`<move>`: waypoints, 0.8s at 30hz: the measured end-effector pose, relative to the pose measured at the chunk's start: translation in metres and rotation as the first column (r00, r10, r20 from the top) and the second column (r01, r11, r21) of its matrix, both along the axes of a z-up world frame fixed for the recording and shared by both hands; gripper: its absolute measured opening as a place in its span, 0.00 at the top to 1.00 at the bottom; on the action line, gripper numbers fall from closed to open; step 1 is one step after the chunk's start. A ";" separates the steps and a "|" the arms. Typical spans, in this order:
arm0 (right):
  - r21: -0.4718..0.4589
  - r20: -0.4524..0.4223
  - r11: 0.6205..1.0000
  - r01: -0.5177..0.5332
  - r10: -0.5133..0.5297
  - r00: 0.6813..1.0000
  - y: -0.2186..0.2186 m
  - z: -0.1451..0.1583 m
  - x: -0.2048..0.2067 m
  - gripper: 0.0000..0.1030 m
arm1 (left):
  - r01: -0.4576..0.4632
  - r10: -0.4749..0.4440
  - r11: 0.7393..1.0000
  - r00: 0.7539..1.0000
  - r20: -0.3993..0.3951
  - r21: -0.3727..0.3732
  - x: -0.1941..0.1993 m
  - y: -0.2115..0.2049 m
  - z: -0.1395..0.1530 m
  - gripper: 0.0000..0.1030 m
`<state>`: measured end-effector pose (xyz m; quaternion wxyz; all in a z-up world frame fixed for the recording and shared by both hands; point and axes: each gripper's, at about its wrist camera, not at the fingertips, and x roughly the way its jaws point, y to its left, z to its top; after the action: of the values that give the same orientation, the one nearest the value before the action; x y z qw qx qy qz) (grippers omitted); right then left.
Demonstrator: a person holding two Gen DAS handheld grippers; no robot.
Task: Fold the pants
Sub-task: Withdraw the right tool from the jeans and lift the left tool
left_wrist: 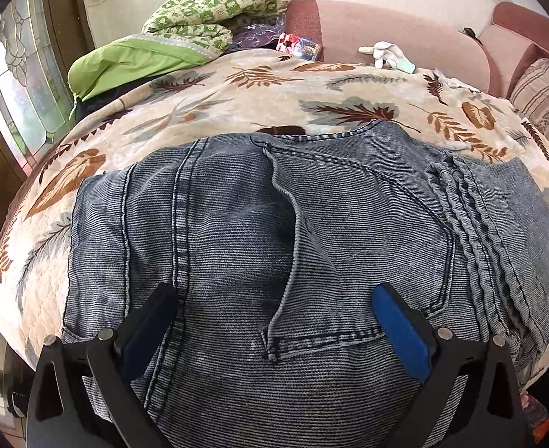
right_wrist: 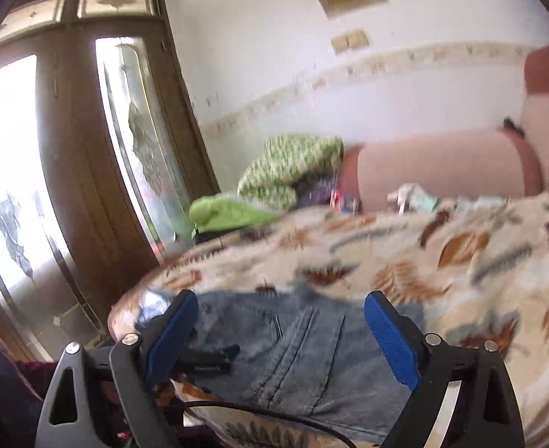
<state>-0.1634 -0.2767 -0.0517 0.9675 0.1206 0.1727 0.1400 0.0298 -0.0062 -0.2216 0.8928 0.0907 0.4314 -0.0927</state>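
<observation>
Blue-grey denim pants (left_wrist: 274,231) lie folded into a wide bundle on a leaf-patterned blanket (left_wrist: 237,93), a back pocket facing up and the gathered waistband at the right. My left gripper (left_wrist: 274,295) hovers just above the near part of the bundle, open, its blue pads wide apart with nothing between them. In the blurred right wrist view the same pants (right_wrist: 293,351) show below and ahead of my right gripper (right_wrist: 280,300), which is open and holds nothing. A black piece of the other gripper (right_wrist: 207,358) appears past its left finger.
Green patterned bedding (left_wrist: 214,11) and a lime pillow (left_wrist: 125,63) are piled at the blanket's far left. A pink sofa back (left_wrist: 405,37) runs behind, with a white glove (left_wrist: 382,52) and a small colourful packet (left_wrist: 300,46). Glass-panelled wooden doors (right_wrist: 87,186) stand at left.
</observation>
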 end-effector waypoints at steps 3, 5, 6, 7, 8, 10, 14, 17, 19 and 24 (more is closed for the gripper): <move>0.026 0.069 0.999 0.045 -0.047 0.996 -0.017 0.036 -0.028 0.10 | 0.031 -0.031 1.000 1.000 -0.002 -0.004 0.001 0.002 0.001 0.00; 0.037 0.080 0.997 0.071 -0.074 0.994 -0.026 0.054 -0.042 0.10 | 0.058 -0.058 0.998 0.998 -0.009 -0.007 0.002 0.003 0.003 0.00; 0.046 0.086 0.996 0.079 -0.082 0.993 -0.030 0.060 -0.048 0.10 | 0.068 -0.068 0.998 0.997 -0.019 -0.019 0.002 0.005 0.005 0.00; 0.058 0.087 0.995 0.086 -0.090 0.992 -0.035 0.064 -0.052 0.10 | 0.073 -0.074 0.997 0.997 -0.028 -0.035 0.004 0.007 0.007 0.00; 0.065 0.084 0.993 0.101 -0.106 0.991 -0.038 0.067 -0.055 0.09 | 0.077 -0.080 0.995 0.996 -0.039 -0.062 0.005 0.010 0.009 0.00; 0.055 0.078 0.986 0.156 -0.160 0.984 -0.042 0.069 -0.056 0.09 | 0.070 -0.076 0.991 0.996 -0.048 -0.110 0.008 0.018 0.013 0.00; 0.045 0.012 0.986 0.164 -0.164 0.986 -0.038 0.060 -0.037 0.09 | 0.038 -0.048 0.969 0.998 -0.032 -0.244 0.005 0.036 0.034 0.00; 0.012 -0.035 0.996 0.093 -0.093 0.995 -0.015 0.048 -0.017 0.09 | 0.041 -0.032 0.931 0.999 0.033 -0.362 0.000 0.046 0.062 0.00; 0.008 -0.040 0.999 0.050 -0.050 0.998 0.000 0.042 -0.006 0.09 | 0.056 -0.025 0.899 0.997 0.076 -0.434 -0.004 0.049 0.084 0.00; 0.132 -0.068 0.991 -0.004 0.013 0.998 0.019 0.017 0.026 0.09 | 0.149 -0.048 0.801 0.981 0.186 -0.580 -0.015 0.039 0.132 0.00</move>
<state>-0.1370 -0.2573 -0.0348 0.9503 0.1884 0.1969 0.1508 0.0145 0.0330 -0.0894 0.9025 -0.1620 0.3018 -0.2610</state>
